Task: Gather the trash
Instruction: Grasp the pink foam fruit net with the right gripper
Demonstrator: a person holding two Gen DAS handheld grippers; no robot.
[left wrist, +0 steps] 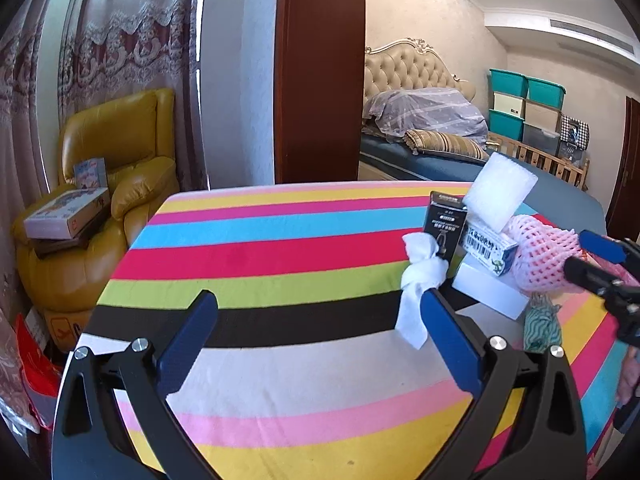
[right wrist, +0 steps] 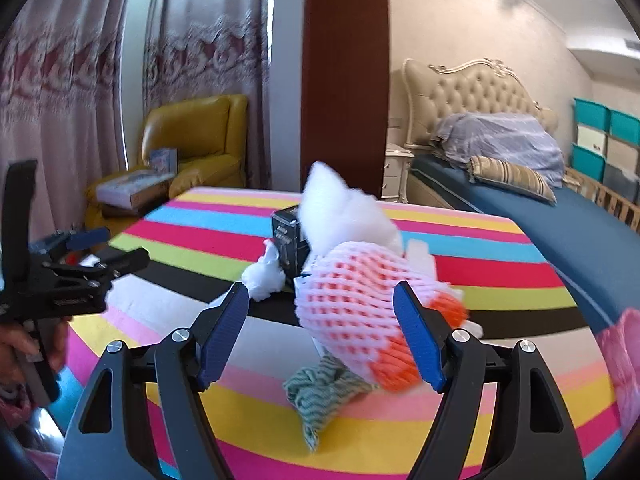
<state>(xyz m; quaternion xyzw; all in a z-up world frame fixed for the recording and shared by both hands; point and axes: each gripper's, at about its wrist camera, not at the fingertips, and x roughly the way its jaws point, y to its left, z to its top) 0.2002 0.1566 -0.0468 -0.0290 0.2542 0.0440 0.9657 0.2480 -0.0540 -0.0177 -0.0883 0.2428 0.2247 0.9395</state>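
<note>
Both grippers were spread wide over the striped tablecloth [left wrist: 280, 248], with nothing clamped in either one. The left gripper [left wrist: 320, 316] hung open above the black and white stripes; its right finger sat just in front of a crumpled white tissue [left wrist: 420, 280], though whether it actually touched was hard to say. The right gripper [right wrist: 320, 312] was open too, and the pink foam fruit net [right wrist: 344, 304] sat between its fingers. The right pad looked close against the net's side, the left pad was well clear, so no squeeze on it. The trash was all bunched up on the right part of the table: a small black carton [left wrist: 444, 224] standing upright, a blue and white box with a barcode [left wrist: 490, 250] lying on a flat white box [left wrist: 490, 292], a white foam sheet [left wrist: 502, 192] leaning up behind them, and a twisted green striped rag [right wrist: 316, 396] down in front. The net was soft, lattice-like, pink with an orange end [right wrist: 400, 364]. Further back, a yellow leather armchair [left wrist: 116, 184] held a couple of flat boxes [left wrist: 68, 212].
</note>
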